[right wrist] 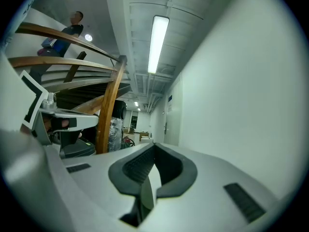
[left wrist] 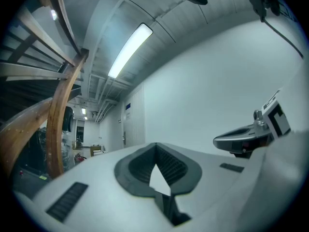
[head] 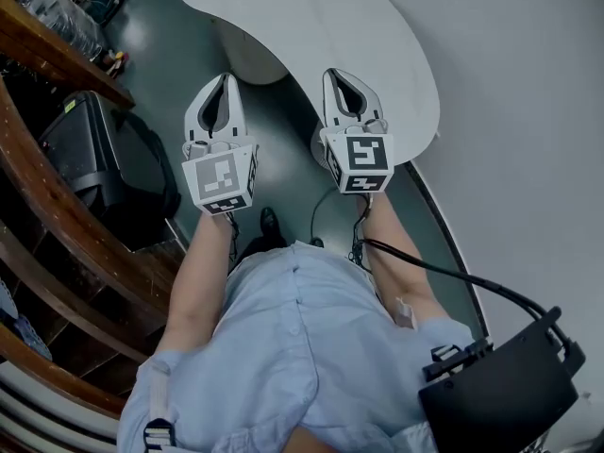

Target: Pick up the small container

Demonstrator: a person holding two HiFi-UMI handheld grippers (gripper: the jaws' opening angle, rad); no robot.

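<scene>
No small container shows in any view. In the head view my left gripper (head: 224, 79) and right gripper (head: 339, 75) are held side by side in front of the person's body, above the dark floor at the near edge of a white table (head: 377, 55). Both point away from the body. In the left gripper view the left gripper (left wrist: 155, 145) has its jaws together with nothing between them, aimed at a white wall and the ceiling. The right gripper (right wrist: 154, 145) is likewise shut and empty. Each gripper view shows the other gripper at its side: right (left wrist: 246, 139), left (right wrist: 63, 122).
A curved wooden railing (head: 57, 215) runs along the left, with a black case (head: 90, 154) behind it. The table's pedestal (head: 250, 59) stands beyond the left gripper. A white wall (head: 528, 111) is on the right. A black box (head: 510, 394) hangs at the person's right hip.
</scene>
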